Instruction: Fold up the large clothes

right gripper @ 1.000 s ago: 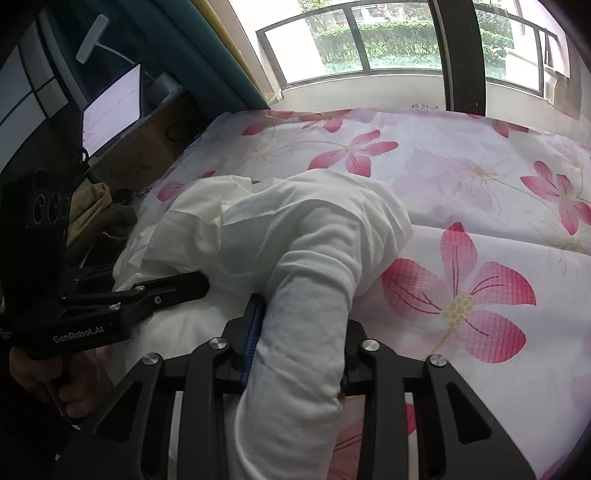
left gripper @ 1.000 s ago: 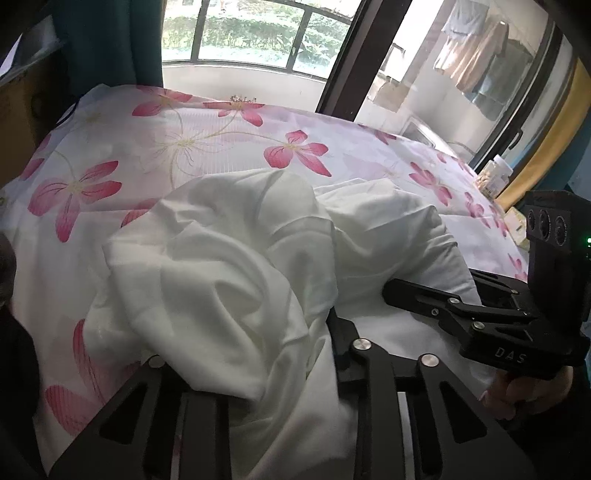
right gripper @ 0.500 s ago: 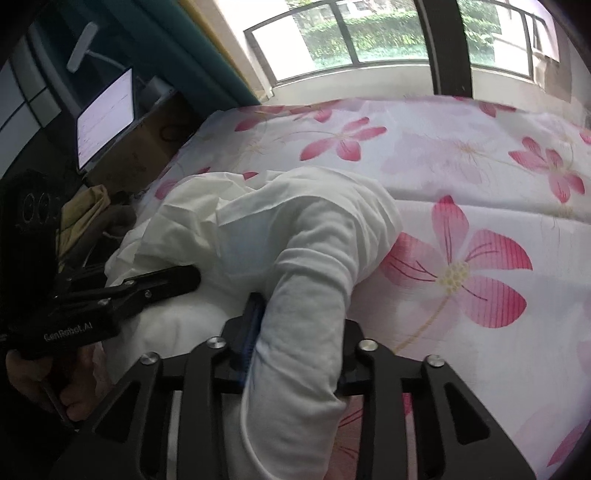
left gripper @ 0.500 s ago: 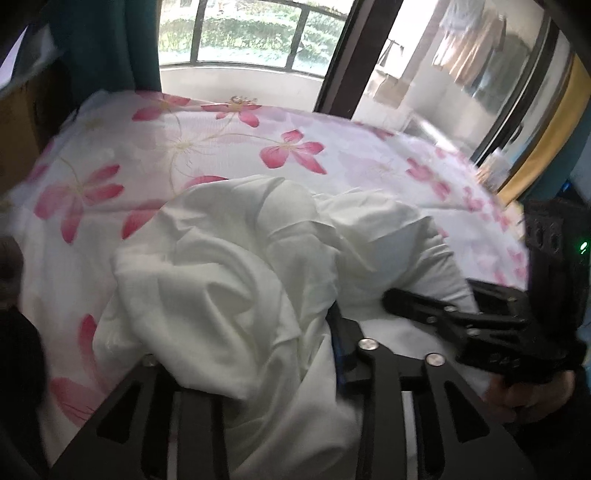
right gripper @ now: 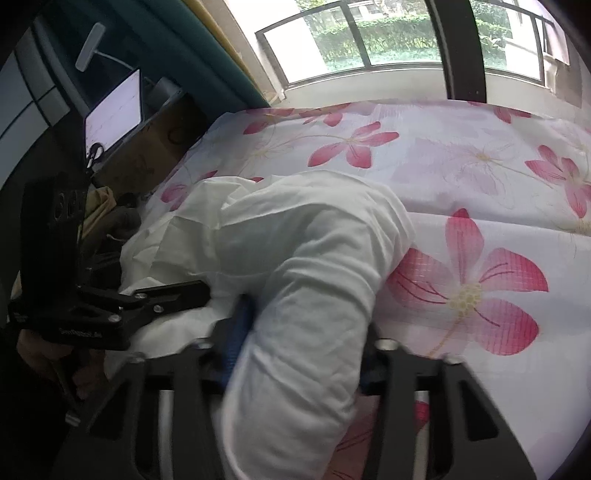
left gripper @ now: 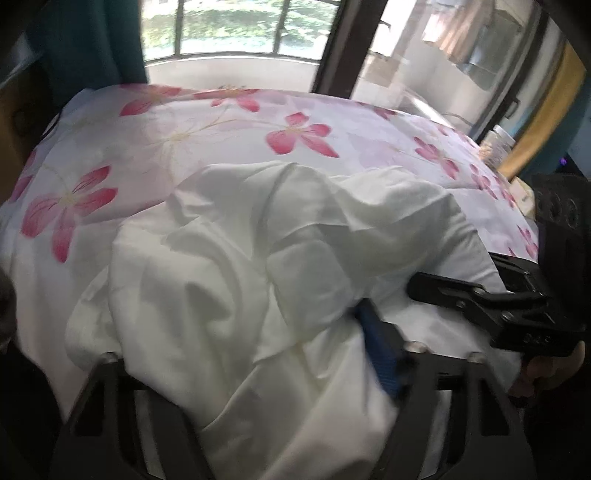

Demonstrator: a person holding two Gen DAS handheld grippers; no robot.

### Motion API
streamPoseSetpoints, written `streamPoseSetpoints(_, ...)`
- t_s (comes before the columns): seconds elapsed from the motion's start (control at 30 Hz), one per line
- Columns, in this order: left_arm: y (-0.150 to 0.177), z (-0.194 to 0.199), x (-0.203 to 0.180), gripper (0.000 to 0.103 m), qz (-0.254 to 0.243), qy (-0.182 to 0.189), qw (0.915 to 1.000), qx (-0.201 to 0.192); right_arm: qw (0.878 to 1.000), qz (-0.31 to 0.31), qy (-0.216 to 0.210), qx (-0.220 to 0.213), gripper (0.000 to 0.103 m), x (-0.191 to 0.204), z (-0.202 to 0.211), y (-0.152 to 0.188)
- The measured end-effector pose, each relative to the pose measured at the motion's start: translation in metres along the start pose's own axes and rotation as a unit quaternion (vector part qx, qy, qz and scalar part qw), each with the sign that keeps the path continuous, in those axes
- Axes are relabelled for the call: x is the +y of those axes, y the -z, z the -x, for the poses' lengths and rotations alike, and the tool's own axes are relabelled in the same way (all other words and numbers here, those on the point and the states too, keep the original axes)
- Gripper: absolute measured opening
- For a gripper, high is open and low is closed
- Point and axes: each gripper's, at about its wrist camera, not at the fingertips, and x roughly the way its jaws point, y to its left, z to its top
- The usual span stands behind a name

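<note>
A crumpled white garment (left gripper: 258, 258) lies heaped on the flowered bedsheet (left gripper: 184, 140). My left gripper (left gripper: 243, 343) points down into the near side of the heap. Its jaws are opening, and the cloth sags loosely between them, covering the left finger and leaving the blue pad (left gripper: 380, 354) of the right finger bare. From the right wrist view, the same garment (right gripper: 295, 240) runs as a thick roll into my right gripper (right gripper: 306, 325), which is shut on it. The left gripper (right gripper: 166, 295) shows at the left there, and the right gripper (left gripper: 461, 273) shows at the right of the left wrist view.
The bedsheet (right gripper: 480, 166) stretches flat toward the window (left gripper: 229, 29). A lit laptop screen (right gripper: 114, 110) and a cardboard box (right gripper: 159, 147) stand left of the bed, with a yellowish cloth pile (right gripper: 99, 206) below them. A jar (left gripper: 498, 144) stands at the bed's right edge.
The left jaws have spread much wider and the blue pad now shows. The cloth has slumped lower between them. The right gripper keeps its hold and has barely moved.
</note>
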Motion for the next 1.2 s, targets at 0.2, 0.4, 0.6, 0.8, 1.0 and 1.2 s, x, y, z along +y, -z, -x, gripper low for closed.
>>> streamPoseSetpoints(0.2,0.001,0.007,-0.014,0.019,-0.004,0.029,0.9995,-0.010,1.000,0.009,0.002,-0.017,0.022,0.011,0.007,-0.003)
streamPoseSetpoints(0.4,0.008,0.031,-0.012,0.018,0.022,0.045,0.9977,-0.045,0.999,0.027,0.005,-0.038,0.020,0.030,0.024,-0.006)
streamPoseSetpoints(0.6,0.015,0.066,-0.019,0.018,0.019,0.028,0.9961,-0.082,0.997,0.046,0.003,-0.055,0.020,0.051,0.041,-0.008)
streamPoseSetpoints(0.8,0.023,0.102,-0.022,0.018,0.023,0.017,0.9922,-0.121,0.994,0.071,0.000,-0.078,0.020,0.076,0.061,-0.008)
streamPoseSetpoints(1.0,0.033,0.134,-0.024,0.018,0.021,0.005,0.9878,-0.154,0.990,0.099,-0.005,-0.101,0.020,0.106,0.080,-0.009)
streamPoseSetpoints(1.2,0.044,0.166,-0.023,0.018,0.022,-0.005,0.9833,-0.181,0.986,0.118,-0.016,-0.117,0.020,0.131,0.092,-0.010)
